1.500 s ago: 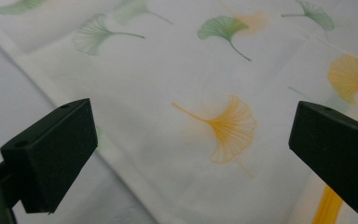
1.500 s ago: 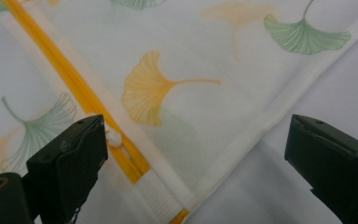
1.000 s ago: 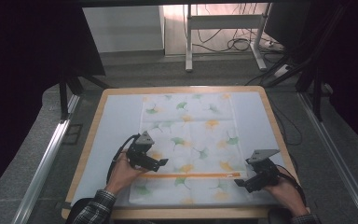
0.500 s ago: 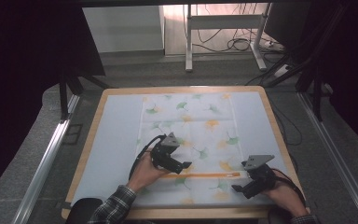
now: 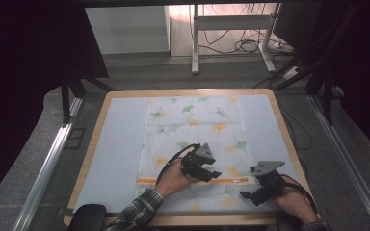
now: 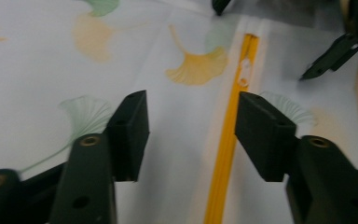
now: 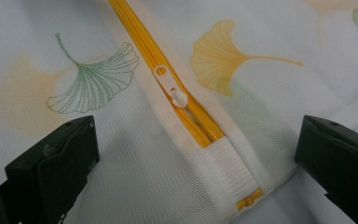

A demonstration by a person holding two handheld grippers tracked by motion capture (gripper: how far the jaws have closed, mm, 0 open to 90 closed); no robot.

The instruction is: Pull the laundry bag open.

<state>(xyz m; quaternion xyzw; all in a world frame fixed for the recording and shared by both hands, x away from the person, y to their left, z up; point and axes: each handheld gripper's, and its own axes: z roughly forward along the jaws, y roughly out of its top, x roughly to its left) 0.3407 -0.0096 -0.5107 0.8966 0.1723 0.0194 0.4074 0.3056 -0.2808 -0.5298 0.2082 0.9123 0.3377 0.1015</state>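
Running level across the near part of the white leaf-printed mesh bag [image 5: 192,139], the yellow zipper [image 5: 192,181] points its white pull [image 7: 172,89] at the right gripper [image 5: 255,190], whose jaws gape empty. The left gripper [image 5: 211,174] straddles the zipper, jaws half-closing, not yet pinching.

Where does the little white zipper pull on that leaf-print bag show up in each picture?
High view: zipper pull, right end of the orange zipper.
Left gripper view: upper middle, on the zipper.
Right gripper view: centre, slightly up.
Shared landmark: yellow ginkgo leaf beside it.
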